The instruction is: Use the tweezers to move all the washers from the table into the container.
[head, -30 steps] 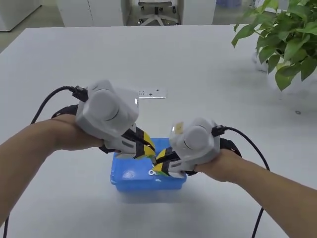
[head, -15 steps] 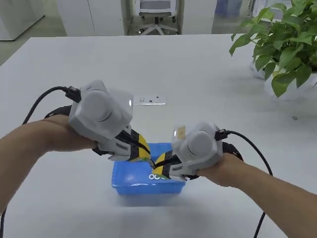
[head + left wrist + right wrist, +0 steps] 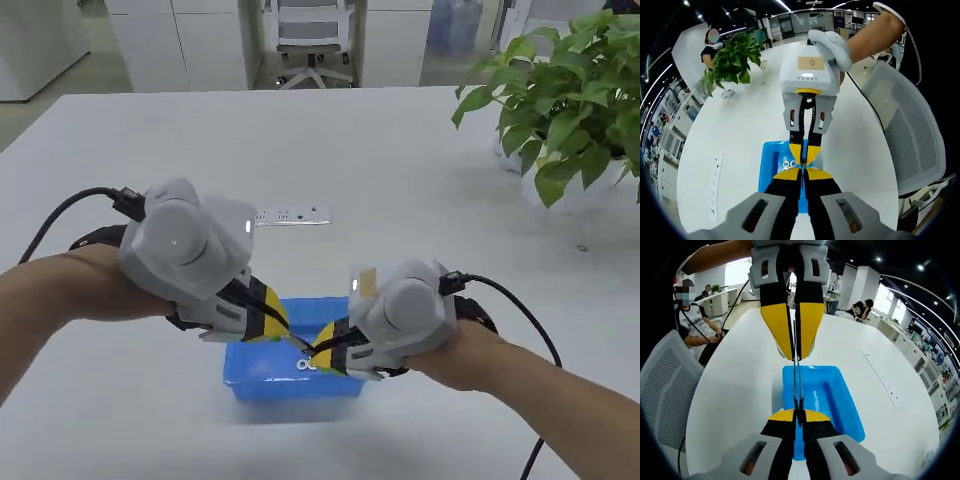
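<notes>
A blue container (image 3: 262, 384) sits on the white table in front of me, with washers (image 3: 303, 364) lying in it; the washers (image 3: 787, 164) also show in the left gripper view. Thin metal tweezers (image 3: 796, 372) run between the two grippers above the container (image 3: 837, 405). My left gripper (image 3: 268, 324) comes in from the left and is shut on one end of the tweezers (image 3: 298, 343). My right gripper (image 3: 328, 352) faces it from the right, shut on the other end. Their yellow tips nearly meet over the container (image 3: 771, 165).
A white power strip (image 3: 290, 216) lies on the table beyond the container. A potted green plant (image 3: 560, 110) stands at the far right. An office chair (image 3: 305, 30) stands past the table's far edge. Cables trail from both grippers.
The head camera has tilted, so the whole scene sits lower in view. Both grippers stay tip to tip over the blue container, a little lower toward it.
</notes>
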`<state>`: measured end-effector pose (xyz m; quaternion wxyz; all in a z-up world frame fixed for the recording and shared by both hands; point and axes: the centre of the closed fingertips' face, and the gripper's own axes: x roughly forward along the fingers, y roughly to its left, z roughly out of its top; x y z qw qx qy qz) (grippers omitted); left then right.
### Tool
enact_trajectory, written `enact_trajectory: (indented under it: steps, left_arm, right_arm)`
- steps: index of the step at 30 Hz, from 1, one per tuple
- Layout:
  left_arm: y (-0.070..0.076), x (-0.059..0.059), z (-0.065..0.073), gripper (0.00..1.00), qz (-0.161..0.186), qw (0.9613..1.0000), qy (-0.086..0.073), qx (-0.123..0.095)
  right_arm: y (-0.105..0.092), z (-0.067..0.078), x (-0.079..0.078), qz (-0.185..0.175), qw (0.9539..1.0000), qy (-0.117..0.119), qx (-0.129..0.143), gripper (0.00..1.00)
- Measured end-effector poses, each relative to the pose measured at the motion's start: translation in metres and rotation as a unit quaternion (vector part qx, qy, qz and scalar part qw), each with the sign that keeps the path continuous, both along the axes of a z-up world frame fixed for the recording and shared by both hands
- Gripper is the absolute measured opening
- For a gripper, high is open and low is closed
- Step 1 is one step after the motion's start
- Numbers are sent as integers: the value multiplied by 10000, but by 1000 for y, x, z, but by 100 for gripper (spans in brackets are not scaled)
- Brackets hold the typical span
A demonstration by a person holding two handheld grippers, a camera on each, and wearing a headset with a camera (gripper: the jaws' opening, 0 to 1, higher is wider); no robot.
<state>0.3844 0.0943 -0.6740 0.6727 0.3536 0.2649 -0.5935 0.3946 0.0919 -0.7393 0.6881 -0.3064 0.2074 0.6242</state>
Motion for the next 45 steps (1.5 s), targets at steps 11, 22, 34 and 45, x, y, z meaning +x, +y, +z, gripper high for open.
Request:
enact_trajectory:
  steps: [11,22,34,45]
  left_arm:
    - [9,-17,-12,6,-31,9998,24,174]
    - [12,-32,-26,5,-5,9996,69,279]
    - [11,-41,-40,12,-30,9995,-54,311]
    - [5,-61,-61,13,-49,9993,20,374]
  right_arm:
    - [-8,2,-18,255,9992,-141,-278,4]
    - [-13,1,-31,475,9972,-234,-536,4]
    - [-23,-11,-41,584,9939,-293,-890,4]
    - [-28,-19,-57,642,9920,-269,-1056,4]
